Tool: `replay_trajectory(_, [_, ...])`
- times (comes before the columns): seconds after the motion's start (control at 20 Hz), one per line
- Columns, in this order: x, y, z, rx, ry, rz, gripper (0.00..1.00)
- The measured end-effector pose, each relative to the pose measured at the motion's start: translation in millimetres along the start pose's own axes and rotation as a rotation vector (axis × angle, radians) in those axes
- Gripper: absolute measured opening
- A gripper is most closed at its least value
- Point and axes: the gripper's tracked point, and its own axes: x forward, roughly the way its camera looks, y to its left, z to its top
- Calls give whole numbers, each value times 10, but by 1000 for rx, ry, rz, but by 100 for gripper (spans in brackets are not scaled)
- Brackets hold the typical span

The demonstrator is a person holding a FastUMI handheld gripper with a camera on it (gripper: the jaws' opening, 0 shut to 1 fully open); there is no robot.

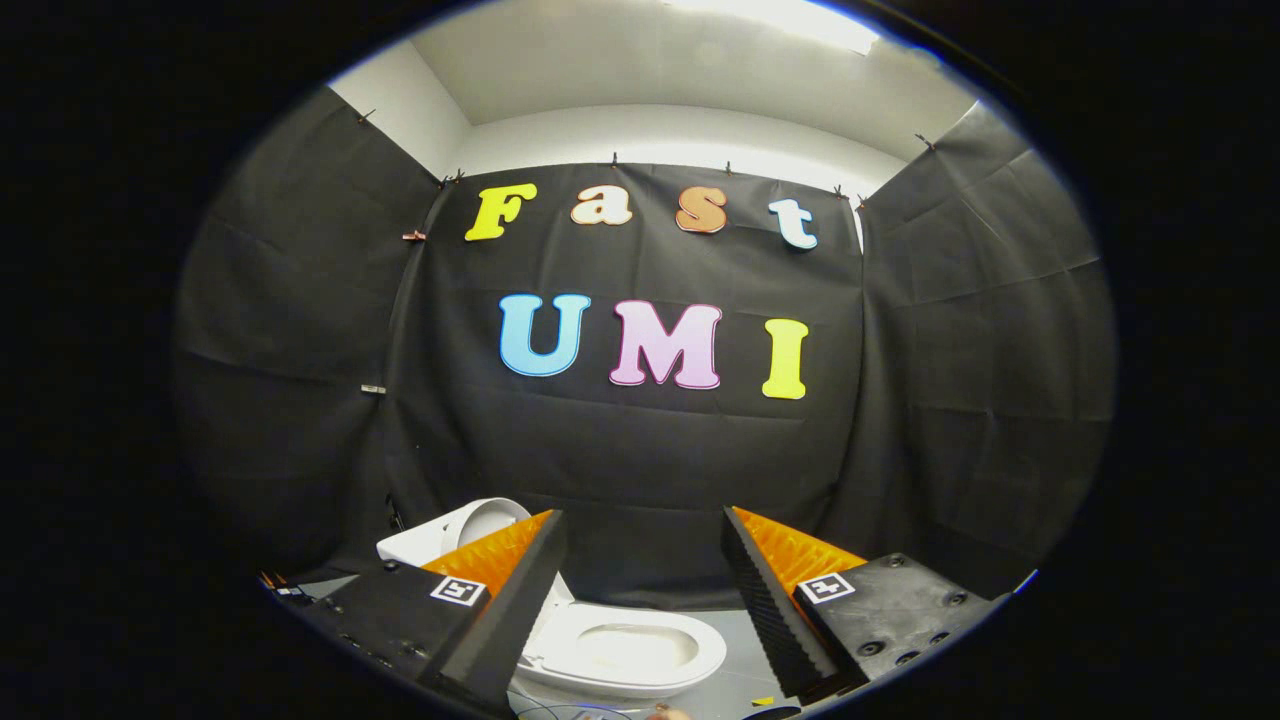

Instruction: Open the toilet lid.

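A small white toilet (625,650) sits on the floor below and between my fingers, its seat ring and bowl showing. Its white lid (485,520) stands raised and tilted back at the far left end of the bowl, partly hidden behind my left finger (500,600). My gripper (642,515) is open, held above and apart from the toilet. Nothing is between the fingers. The right finger (765,590) hangs over the floor to the right of the bowl.
The toilet stands on a grey floor (745,625) with black cloth walls close behind and on both sides. Thin cables (560,708) lie on the floor just in front of the bowl.
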Motion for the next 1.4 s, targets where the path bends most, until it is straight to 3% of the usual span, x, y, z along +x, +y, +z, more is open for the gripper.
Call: replay_trajectory(1.4, [51, 49, -71, 4, 13, 0, 98])
